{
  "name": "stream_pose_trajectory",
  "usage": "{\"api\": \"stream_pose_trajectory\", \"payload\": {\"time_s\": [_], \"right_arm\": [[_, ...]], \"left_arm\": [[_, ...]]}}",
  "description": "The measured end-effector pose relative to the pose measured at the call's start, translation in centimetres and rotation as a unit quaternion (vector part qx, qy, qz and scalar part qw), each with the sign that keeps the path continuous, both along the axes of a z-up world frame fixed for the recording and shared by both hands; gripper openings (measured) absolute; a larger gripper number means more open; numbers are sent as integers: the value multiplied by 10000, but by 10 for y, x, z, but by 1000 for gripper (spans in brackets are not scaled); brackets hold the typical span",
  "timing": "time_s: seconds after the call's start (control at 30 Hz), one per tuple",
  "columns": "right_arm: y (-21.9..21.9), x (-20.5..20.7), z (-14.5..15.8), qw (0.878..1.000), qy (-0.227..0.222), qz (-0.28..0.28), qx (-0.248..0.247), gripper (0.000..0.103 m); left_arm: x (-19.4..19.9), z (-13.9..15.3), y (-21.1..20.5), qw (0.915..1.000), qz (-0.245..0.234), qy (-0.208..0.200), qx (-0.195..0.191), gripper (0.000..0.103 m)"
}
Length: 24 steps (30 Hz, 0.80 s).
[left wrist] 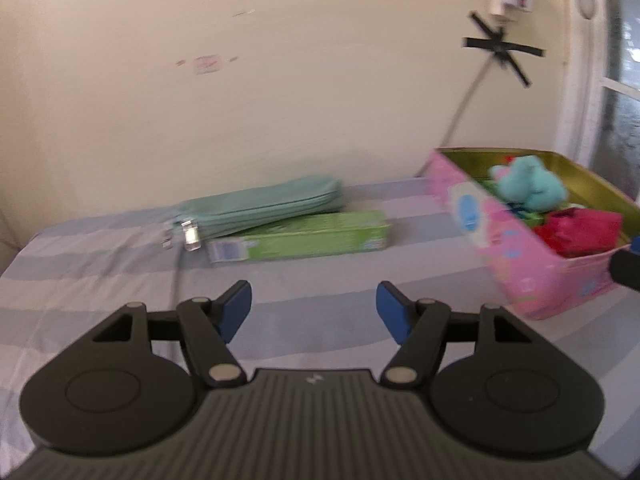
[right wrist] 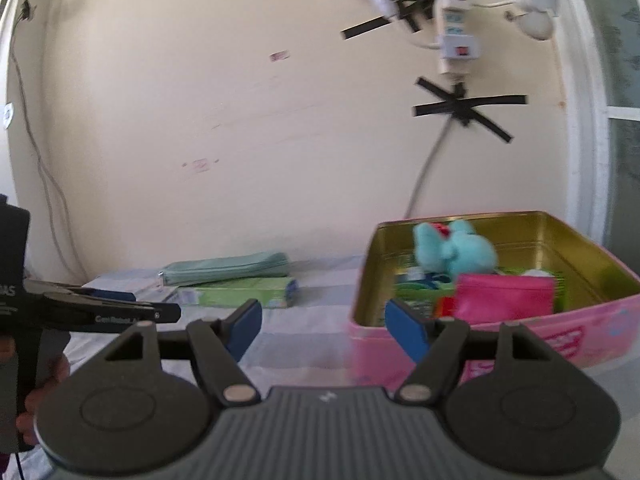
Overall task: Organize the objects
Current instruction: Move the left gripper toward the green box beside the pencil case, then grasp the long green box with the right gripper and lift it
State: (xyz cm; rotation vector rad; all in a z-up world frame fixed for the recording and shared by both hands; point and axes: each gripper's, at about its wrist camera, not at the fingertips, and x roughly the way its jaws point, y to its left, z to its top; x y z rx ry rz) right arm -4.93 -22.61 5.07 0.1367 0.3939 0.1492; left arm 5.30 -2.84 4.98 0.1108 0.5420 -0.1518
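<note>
A striped cloth covers the surface [left wrist: 100, 264], which runs back to the wall. The pink tin [right wrist: 520, 336] sits at its right, lid off, holding a teal plush [right wrist: 456, 250] and a pink pouch [right wrist: 504, 294]. Well left lies a green box [left wrist: 304, 238] with a mint pouch [left wrist: 260, 208] resting on it, bare cloth between. The left tool [left wrist: 314, 306] and right tool [right wrist: 322, 324] both gape, gripping nothing.

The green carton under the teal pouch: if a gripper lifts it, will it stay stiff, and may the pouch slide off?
The green carton looks flat-sided, so probably stiff and light. The teal pouch lies on it, so it would likely slide off.
</note>
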Motion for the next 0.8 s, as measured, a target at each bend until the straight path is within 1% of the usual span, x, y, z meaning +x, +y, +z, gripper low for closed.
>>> {"api": "stream_pose_trajectory", "payload": {"time_s": [0.13,0.33,0.57,0.67,0.8], "right_arm": [[23,13,-2,9996,124,233,-123,71],[59,31,-6,9977,263,546,-312,71],[95,55,-21,9935,507,857,-557,71],[108,71,-30,9913,680,950,-614,71],[125,97,-38,9883,837,1097,-650,71]], "left_arm": [[11,-9,24,9996,257,81,12,71],[25,-25,57,9979,603,218,-79,71],[41,-42,94,9938,1050,310,-203,71],[48,-50,114,9899,1286,420,-428,71],[57,-59,131,9854,1451,589,-667,71]]}}
